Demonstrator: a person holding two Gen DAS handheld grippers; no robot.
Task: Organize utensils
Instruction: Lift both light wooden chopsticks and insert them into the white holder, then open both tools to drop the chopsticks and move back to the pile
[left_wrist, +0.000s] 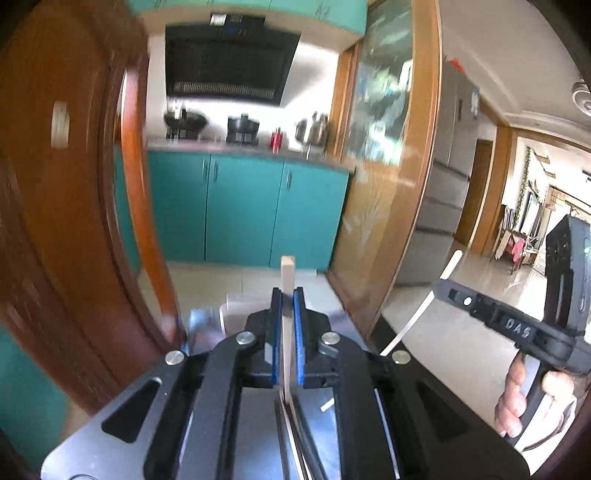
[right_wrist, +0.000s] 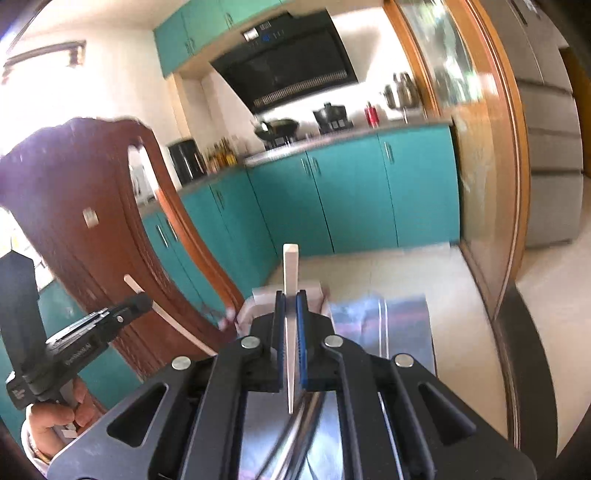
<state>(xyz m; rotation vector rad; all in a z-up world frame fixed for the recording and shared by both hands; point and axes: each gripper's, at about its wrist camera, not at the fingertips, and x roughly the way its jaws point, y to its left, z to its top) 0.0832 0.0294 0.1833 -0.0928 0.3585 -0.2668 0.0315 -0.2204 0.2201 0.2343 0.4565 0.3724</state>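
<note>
My left gripper (left_wrist: 287, 295) is shut on a pale flat utensil handle (left_wrist: 287, 273) that sticks up between the blue pads; its lower end runs down under the jaws. My right gripper (right_wrist: 290, 297) is shut on a white flat utensil handle (right_wrist: 290, 266), also upright. Each gripper shows in the other view: the right one (left_wrist: 443, 286) holds its white utensil (left_wrist: 424, 306) at the right, and the left one (right_wrist: 142, 301) holds its pale utensil (right_wrist: 166, 317) at the left. Both are raised in the air.
A brown wooden chair back (left_wrist: 74, 184) stands close on the left, also in the right wrist view (right_wrist: 92, 221). Teal kitchen cabinets (left_wrist: 243, 206) and a counter with pots lie ahead. A wooden door frame (left_wrist: 417, 166) is at the right. A shiny metal surface (right_wrist: 388, 325) lies below.
</note>
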